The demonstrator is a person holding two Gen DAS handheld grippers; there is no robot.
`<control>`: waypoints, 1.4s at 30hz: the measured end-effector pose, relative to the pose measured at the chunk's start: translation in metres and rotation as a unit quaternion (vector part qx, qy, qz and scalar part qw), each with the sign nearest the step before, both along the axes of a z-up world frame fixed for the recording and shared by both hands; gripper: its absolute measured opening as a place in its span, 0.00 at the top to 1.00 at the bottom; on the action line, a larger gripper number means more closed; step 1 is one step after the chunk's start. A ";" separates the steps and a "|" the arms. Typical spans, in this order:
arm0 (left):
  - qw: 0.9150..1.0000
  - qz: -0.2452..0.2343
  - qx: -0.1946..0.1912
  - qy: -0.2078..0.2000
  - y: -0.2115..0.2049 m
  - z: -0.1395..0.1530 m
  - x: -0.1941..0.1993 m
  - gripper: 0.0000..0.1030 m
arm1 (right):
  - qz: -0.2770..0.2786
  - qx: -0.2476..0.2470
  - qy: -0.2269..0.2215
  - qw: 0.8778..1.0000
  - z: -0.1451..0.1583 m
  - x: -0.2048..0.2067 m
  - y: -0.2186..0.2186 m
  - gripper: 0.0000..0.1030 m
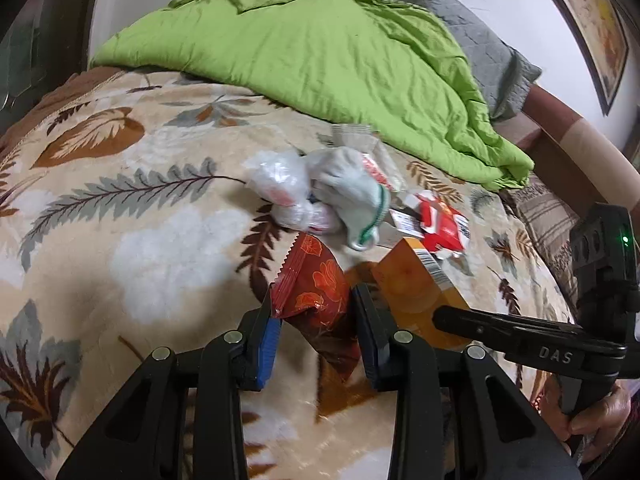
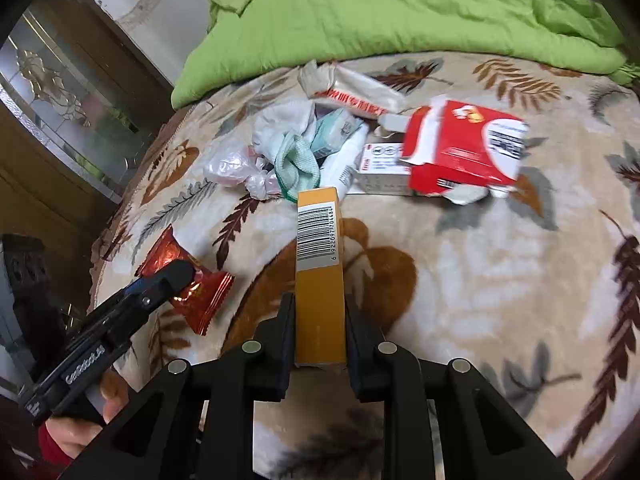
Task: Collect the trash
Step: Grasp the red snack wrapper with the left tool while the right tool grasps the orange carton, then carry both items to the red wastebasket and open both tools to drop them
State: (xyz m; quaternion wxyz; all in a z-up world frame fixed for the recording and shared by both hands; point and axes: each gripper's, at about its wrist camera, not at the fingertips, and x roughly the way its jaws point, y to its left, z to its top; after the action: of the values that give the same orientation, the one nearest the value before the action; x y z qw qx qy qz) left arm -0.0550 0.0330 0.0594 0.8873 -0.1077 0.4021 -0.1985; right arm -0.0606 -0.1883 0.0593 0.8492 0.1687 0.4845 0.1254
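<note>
My left gripper (image 1: 314, 334) clamps a crinkled red foil snack wrapper (image 1: 316, 300); my right gripper (image 2: 320, 334) clamps a long orange cardboard box (image 2: 319, 276) beside it. Beyond the box, a torn red carton (image 2: 464, 148) and crumpled plastic bags (image 2: 240, 168) lie on the leaf-patterned blanket (image 2: 500, 280).

Red carton (image 2: 460, 148) motion-blurred in my right view, print unreadable. Orange box (image 2: 320, 280) base hidden between claw fingers. Trash heap (image 1: 320, 192) smeared in left view; contents indistinct. Green quilt (image 2: 400, 8) cropped by frame.
</note>
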 end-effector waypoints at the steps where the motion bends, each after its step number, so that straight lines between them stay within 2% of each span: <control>1: 1.000 -0.005 0.000 -0.002 -0.002 0.001 -0.004 0.68 | -0.003 -0.001 -0.001 1.000 0.001 -0.006 -0.002 0.77; 8: 0.999 -0.033 0.009 -0.012 -0.022 0.011 -0.026 0.68 | -0.028 0.027 -0.016 0.999 0.010 -0.046 -0.020 0.77; 16: 0.996 -0.085 0.014 -0.023 -0.056 0.026 -0.053 0.68 | -0.071 0.075 -0.037 0.994 0.022 -0.094 -0.060 0.77; 20: 0.992 -0.124 0.017 -0.034 -0.082 0.034 -0.069 0.68 | -0.099 0.079 -0.048 0.991 0.030 -0.125 -0.085 0.77; 25: 0.981 -0.190 0.017 -0.038 -0.130 0.043 -0.091 0.68 | -0.163 0.085 -0.048 0.982 0.031 -0.176 -0.130 0.77; 29: 0.967 -0.251 0.011 -0.036 -0.174 0.050 -0.110 0.68 | -0.224 0.083 -0.050 0.970 0.033 -0.224 -0.171 0.77; 31: 0.957 -0.286 0.012 -0.038 -0.199 0.053 -0.124 0.68 | -0.258 0.070 -0.050 0.962 0.036 -0.251 -0.193 0.77; 38: 0.915 -0.403 0.018 -0.015 -0.283 0.047 -0.178 0.67 | -0.350 0.042 -0.029 0.935 0.031 -0.323 -0.248 0.77; 42: 0.887 -0.460 0.034 -0.008 -0.326 0.037 -0.209 0.67 | -0.378 0.035 -0.012 0.925 0.021 -0.351 -0.263 0.75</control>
State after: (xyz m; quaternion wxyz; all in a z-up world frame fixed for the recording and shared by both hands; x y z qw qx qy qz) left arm -0.2644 -0.2931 0.0965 0.7029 0.1215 0.4061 -0.5712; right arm -0.4115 -0.4517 0.0805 0.8331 0.3671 0.3694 -0.1863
